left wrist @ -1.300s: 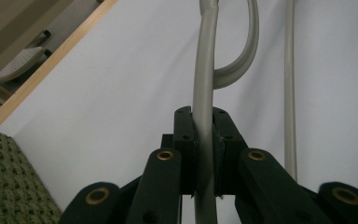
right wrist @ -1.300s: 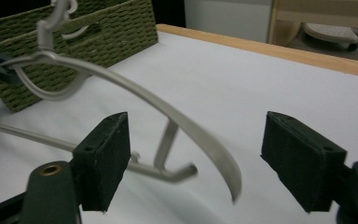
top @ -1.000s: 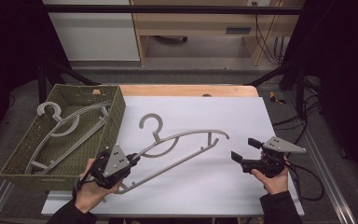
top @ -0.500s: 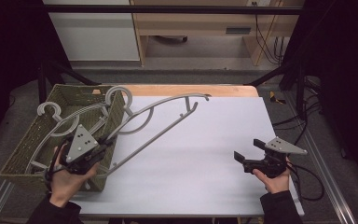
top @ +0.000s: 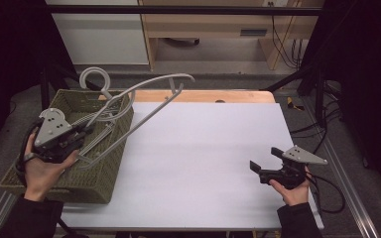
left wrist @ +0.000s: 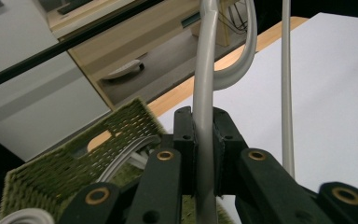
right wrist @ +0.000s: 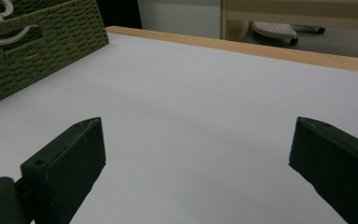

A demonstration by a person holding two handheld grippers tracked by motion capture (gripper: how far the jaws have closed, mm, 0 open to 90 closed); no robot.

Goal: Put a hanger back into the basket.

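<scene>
While my left gripper (top: 79, 133) pinched the hanger (top: 144, 99) mid-air over the basket (top: 110, 171), w/ others already inside, the drop was left to do. Right gripper (top: 264, 163) idled on the surface (top: 203, 148), its fingers having just been opening, nothing between.

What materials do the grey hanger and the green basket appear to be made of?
The hanger held in the left gripper looks like moulded plastic: smooth, matt pale grey, with rounded bars of even thickness. Coated metal cannot be excluded. The basket appears woven from olive-green cord or paper rope; close, ribbed rows of strands show on its walls, with a dull finish.
</scene>
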